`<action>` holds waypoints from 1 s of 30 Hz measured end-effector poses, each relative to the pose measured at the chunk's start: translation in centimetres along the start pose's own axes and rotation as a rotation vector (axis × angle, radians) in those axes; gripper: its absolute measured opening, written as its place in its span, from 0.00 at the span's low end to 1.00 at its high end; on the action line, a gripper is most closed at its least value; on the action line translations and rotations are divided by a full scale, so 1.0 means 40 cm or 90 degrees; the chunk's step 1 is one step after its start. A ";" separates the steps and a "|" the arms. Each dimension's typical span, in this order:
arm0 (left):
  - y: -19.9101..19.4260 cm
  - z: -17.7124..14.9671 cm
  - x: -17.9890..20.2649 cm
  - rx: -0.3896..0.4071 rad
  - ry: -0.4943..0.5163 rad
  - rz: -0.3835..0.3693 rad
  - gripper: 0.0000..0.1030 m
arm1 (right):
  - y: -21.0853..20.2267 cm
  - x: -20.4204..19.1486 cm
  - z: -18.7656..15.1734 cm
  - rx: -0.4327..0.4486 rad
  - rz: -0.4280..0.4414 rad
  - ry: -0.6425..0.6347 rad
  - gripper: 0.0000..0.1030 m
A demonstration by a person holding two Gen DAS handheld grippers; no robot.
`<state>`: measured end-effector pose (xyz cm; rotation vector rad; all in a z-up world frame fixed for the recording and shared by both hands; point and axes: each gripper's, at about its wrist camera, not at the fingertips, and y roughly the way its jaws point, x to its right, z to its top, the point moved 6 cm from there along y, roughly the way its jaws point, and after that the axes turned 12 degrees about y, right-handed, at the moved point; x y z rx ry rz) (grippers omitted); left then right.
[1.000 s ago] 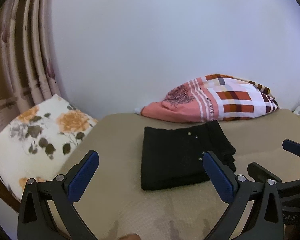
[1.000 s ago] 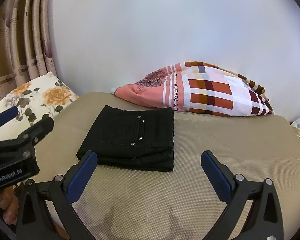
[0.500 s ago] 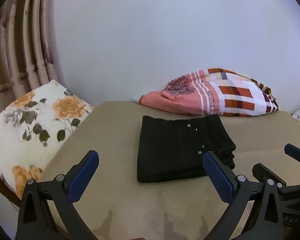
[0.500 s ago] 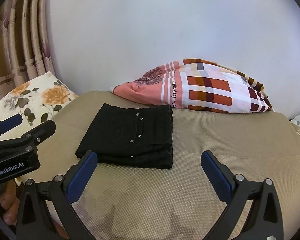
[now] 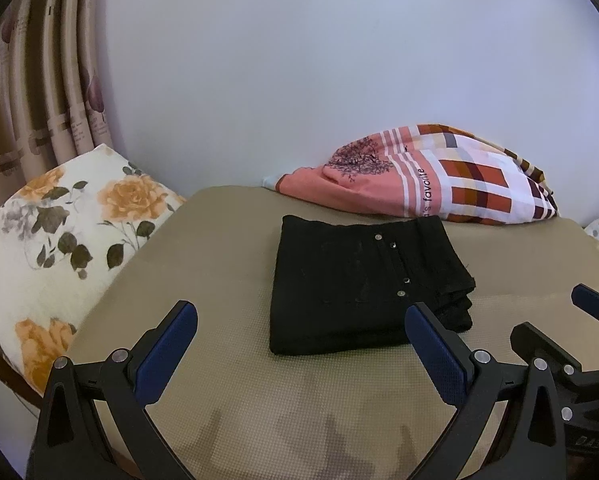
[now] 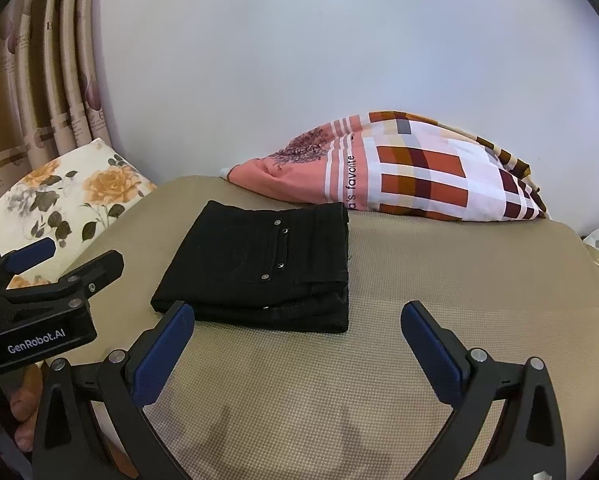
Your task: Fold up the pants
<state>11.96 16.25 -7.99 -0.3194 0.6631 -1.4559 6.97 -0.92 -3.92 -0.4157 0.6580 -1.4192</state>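
Black pants [image 5: 359, 284] lie folded into a compact rectangle on the tan mat [image 5: 227, 264], metal rivets showing on top. My left gripper [image 5: 299, 320] hovers open just in front of the pants, holding nothing. In the right wrist view the same pants [image 6: 259, 264] sit ahead and to the left, and my right gripper [image 6: 297, 320] is open and empty near their front edge. The left gripper [image 6: 69, 254] also shows at the left of that view, with a hand [image 6: 23, 408] under it. The right gripper's fingers [image 5: 595, 308] appear at the right edge of the left wrist view.
A pink and plaid folded blanket [image 5: 431, 180] lies against the white wall behind the pants. A floral pillow [image 5: 59, 232] sits at the left, with curtains [image 5: 39, 92] behind it. The tan mat [image 6: 459, 280] is bare to the right of the pants.
Both grippers have drawn back and risen a little, so the pants sit slightly farther off. The pants have not moved and both grippers stay open.
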 end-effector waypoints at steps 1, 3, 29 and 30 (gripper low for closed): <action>0.002 0.001 0.002 0.000 0.002 0.000 1.00 | 0.002 -0.001 0.000 -0.001 0.000 -0.002 0.99; 0.003 0.000 0.004 -0.001 0.000 -0.003 1.00 | 0.005 -0.001 0.000 -0.001 0.000 -0.002 0.99; 0.015 0.021 0.031 0.037 0.025 -0.002 1.00 | 0.043 0.013 -0.020 -0.012 -0.020 0.007 1.00; 0.015 0.022 0.030 0.036 0.023 -0.006 1.00 | 0.043 0.015 -0.018 -0.009 -0.024 0.006 1.00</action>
